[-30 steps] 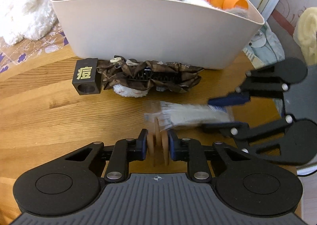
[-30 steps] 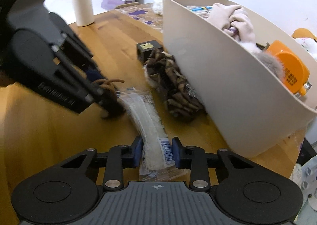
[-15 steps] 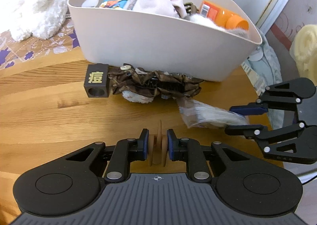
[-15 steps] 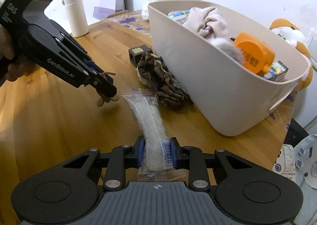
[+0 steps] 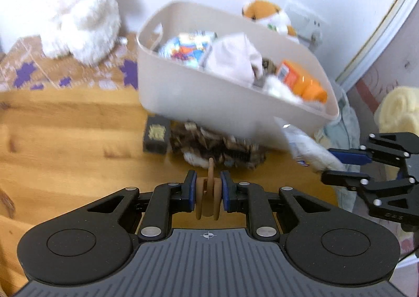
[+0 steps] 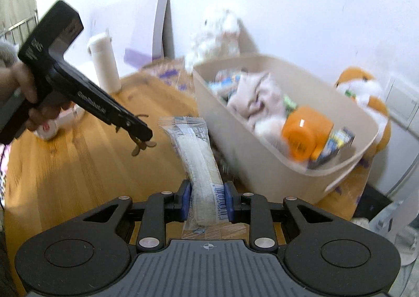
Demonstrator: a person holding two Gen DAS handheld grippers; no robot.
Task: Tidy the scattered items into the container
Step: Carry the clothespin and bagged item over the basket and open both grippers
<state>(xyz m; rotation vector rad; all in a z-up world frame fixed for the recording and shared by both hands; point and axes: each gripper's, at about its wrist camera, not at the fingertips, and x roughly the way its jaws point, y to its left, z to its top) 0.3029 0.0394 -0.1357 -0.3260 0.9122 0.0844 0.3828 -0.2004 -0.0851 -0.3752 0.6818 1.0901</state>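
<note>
Left wrist view: left gripper [image 5: 208, 193] is closed on a small tan rubber-band bundle [image 5: 208, 192], clear of the wooden tabletop [image 5: 65, 140]. Beige oval plastic container [image 5: 209, 103] already holds a white cloth [image 5: 233, 57], an orange bottle [image 5: 301, 79] and a printed packet [image 5: 188, 47]. Left outside, against its front wall: a dark cube with gold print [image 5: 155, 134] and a brown crumpled scrunchie-like item [image 5: 217, 144]. Right gripper [image 5: 332, 164] enters at right, gripping a clear-wrapped white packet [image 5: 311, 150].

Right wrist view: right gripper [image 6: 207, 204] pinches the barcode end of the packet [image 6: 196, 155], which is raised and points towards the container [image 6: 275, 163]. Only this view shows the hand [image 6: 23, 98] carrying the left gripper [image 6: 142, 138], plus a white cylindrical flask [image 6: 103, 61] on the table; the cube is hidden here.

Judgement: mid-task, two items in transit, at least two to collect.
</note>
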